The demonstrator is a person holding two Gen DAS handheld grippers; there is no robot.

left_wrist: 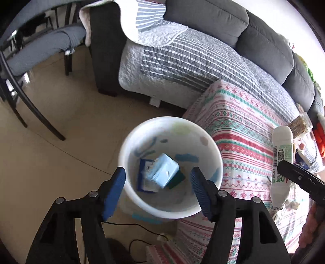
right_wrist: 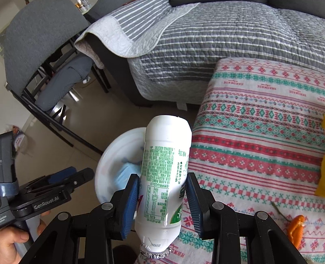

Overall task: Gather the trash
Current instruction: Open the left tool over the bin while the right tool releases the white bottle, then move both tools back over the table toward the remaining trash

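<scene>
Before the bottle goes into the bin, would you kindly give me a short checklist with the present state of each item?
1. Right gripper clamped on the white plastic drink bottle with green print: ok.
2. Bottle over the round white plastic waste bin: not ok, it hangs beside the rim, above the patterned red-and-green tablecloth.
3. Left gripper open and empty: ok.
4. Left gripper out of the drop path: not ok, it hangs over the bin mouth.
5. Room in the bin above the light blue carton: ok.
6. Bottle's foil-rimmed mouth sealed: cannot tell.

Standing on a beige tiled floor [left_wrist: 40, 162]: grey sofa [left_wrist: 223, 18], black chairs [right_wrist: 26, 46]. Draping over the sofa, a striped quilt [left_wrist: 182, 54]. Covering the table, a patterned cloth [right_wrist: 264, 121].
</scene>
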